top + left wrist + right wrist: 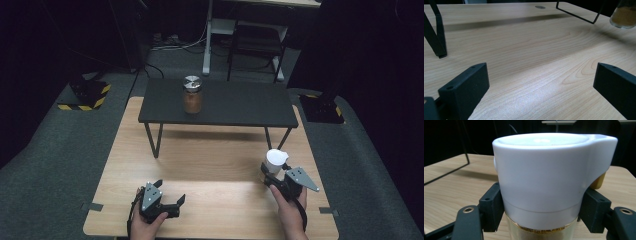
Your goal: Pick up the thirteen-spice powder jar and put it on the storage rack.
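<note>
1. Wooden table [210, 150]: the high view shows the whole light wood top, standing on grey carpet [45, 165]. The gripper views show parts of its grain at close range.
2. Black shelf [215, 102]: a low, dark stand on thin metal legs, set at the far half of the table. The high view shows its flat top. The left gripper view shows one leg [437, 37] at far left and a wire-frame leg at far right.
3. Brown jar [192, 95]: stands upright on the shelf, left of centre, with a shiny metal lid. No label can be read.
4. White-capped jar [276, 161]: at the near right of the table. The high view shows the white cap from above. The right gripper view shows the cap close up, its side lip, and a clear body holding tan powder below it. The left gripper view shows the glass base with the powder at the upper right edge. No writing is visible on the cap.
5. Right gripper [540, 212]: held in the right hand [290, 210]. The jaws are closed against both sides of the white-capped jar, just below the cap.
6. Left gripper [170, 200]: held in the left hand [145, 225] at the near left of the table. The jaws are spread wide with bare table between them, holding nothing.
</note>
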Action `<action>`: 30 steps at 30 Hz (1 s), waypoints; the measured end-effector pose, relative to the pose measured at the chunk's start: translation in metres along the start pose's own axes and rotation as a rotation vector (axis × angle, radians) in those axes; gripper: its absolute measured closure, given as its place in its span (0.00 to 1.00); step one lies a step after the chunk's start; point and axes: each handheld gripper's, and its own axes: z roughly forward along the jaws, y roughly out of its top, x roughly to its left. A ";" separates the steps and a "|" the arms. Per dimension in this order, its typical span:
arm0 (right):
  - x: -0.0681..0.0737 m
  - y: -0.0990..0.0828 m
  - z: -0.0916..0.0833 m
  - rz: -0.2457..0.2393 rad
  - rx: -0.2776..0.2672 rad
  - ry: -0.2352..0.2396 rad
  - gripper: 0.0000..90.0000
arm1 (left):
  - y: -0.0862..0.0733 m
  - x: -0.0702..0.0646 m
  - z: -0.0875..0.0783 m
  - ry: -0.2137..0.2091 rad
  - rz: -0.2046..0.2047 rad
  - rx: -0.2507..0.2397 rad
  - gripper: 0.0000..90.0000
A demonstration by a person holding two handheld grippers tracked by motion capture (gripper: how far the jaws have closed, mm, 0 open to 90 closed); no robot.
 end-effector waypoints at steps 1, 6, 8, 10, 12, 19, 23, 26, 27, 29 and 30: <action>0.000 0.000 0.000 0.000 0.000 0.000 0.34 | 0.000 0.000 0.000 0.000 0.000 0.000 0.01; 0.008 0.007 -0.008 -0.007 -0.020 0.024 0.34 | 0.000 0.000 0.000 -0.001 -0.002 0.001 0.01; 0.012 0.010 -0.011 -0.008 -0.025 0.033 0.34 | 0.000 0.000 0.000 0.000 -0.003 0.001 0.01; 0.015 0.014 -0.014 -0.014 -0.030 0.042 0.34 | 0.001 0.000 0.001 -0.001 0.004 0.006 0.01; 0.018 0.017 -0.016 -0.021 -0.035 0.045 0.34 | 0.003 -0.002 0.001 0.006 0.009 0.015 0.00; 0.026 0.028 -0.023 -0.024 -0.049 0.070 0.34 | 0.007 -0.005 0.003 0.017 0.019 0.044 0.01; 0.030 0.036 -0.025 -0.022 -0.057 0.080 0.34 | 0.010 -0.005 0.004 0.024 0.010 0.063 0.01; 0.033 0.044 -0.027 -0.028 -0.063 0.086 0.34 | 0.010 -0.004 0.004 0.021 0.006 0.065 0.01; 0.035 0.048 -0.027 -0.027 -0.070 0.091 0.34 | 0.011 -0.004 0.004 0.021 0.005 0.066 0.01; 0.037 0.055 -0.028 -0.032 -0.068 0.091 0.34 | 0.011 -0.004 0.004 0.020 0.005 0.067 0.01; 0.037 0.055 -0.028 -0.032 -0.068 0.091 0.34 | 0.011 -0.004 0.004 0.019 0.005 0.067 0.01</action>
